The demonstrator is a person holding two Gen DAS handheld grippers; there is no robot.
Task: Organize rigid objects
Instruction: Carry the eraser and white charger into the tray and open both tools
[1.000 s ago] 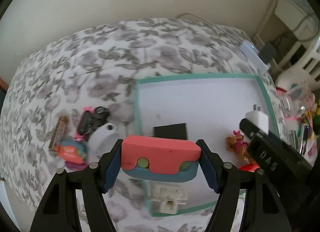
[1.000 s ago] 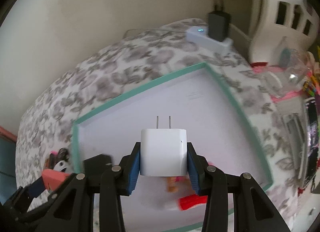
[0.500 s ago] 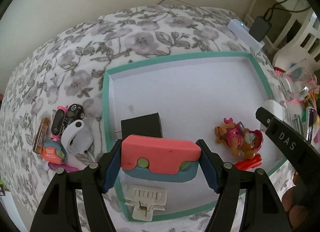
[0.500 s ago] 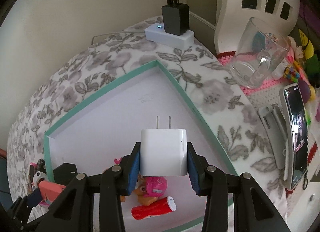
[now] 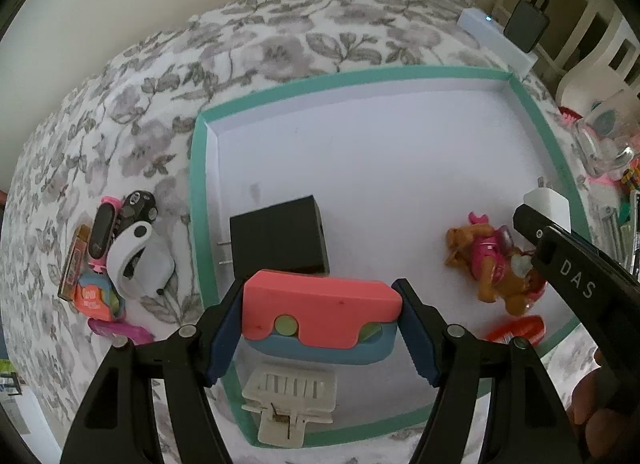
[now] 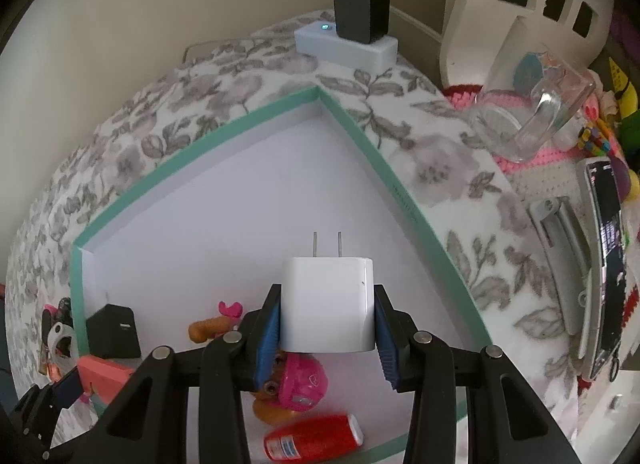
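Both grippers have sunk toward the tray: left gripper clamps the pink block crosswise, right gripper clamps the white charger, prongs forward.

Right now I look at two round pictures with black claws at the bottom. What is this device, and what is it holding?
No robot here: a person holds one two-finger gripper in each hand, and each carries a wide-angle camera looking along its fingers. The left gripper clamps a pink and blue block. The right gripper clamps a white charger. Below both is a tray with a teal rim on a flowered cloth. Inside the tray lie a black charger, a toy dog, a red tube and a white clip.
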